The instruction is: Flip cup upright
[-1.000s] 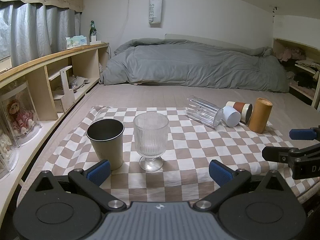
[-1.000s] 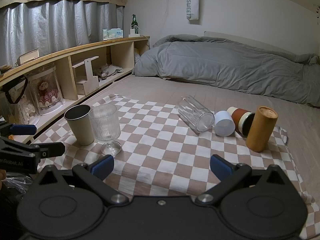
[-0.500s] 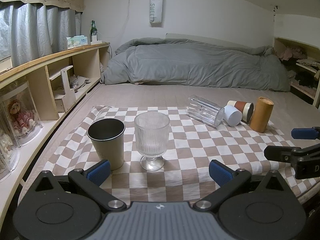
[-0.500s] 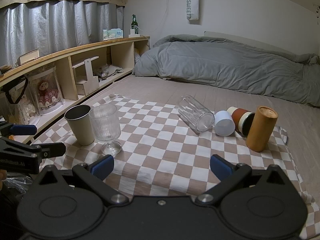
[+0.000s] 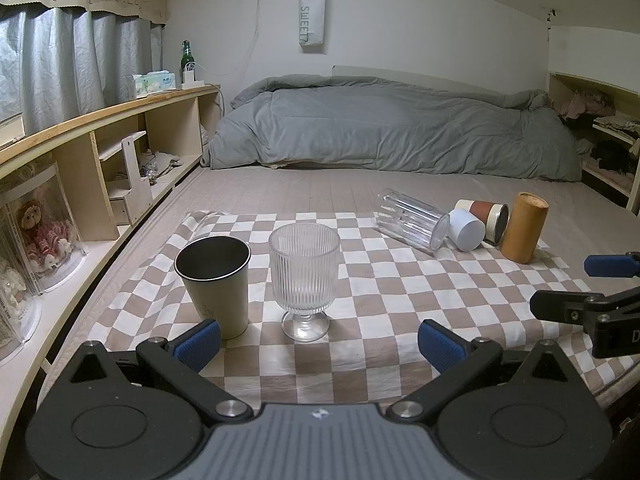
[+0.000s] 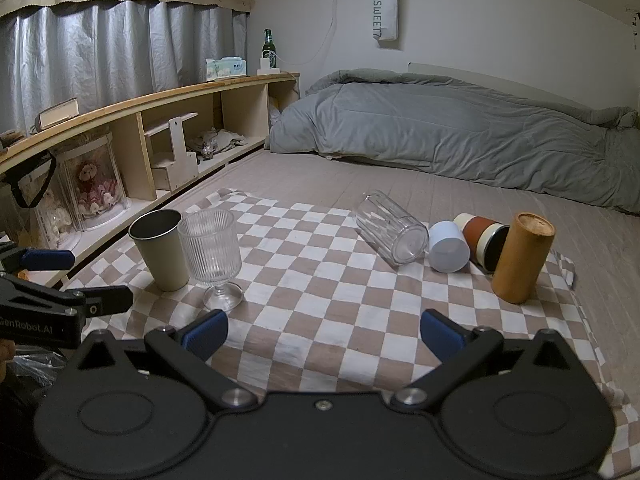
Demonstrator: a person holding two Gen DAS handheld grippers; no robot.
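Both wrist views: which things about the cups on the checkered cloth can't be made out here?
- Brown-and-cream cup, both views: the white cup and tan cylinder cover parts of it.
- Tan cylinder: whether its top is open or closed is too small to tell.
- Metal cup: small printed mark unreadable in the left view.
- Right gripper, left view: cut off by the frame edge.

2 cups [image 5: 214, 280] stand left on the cloth [image 5: 380, 292]; 4 [image 5: 464, 228] right.
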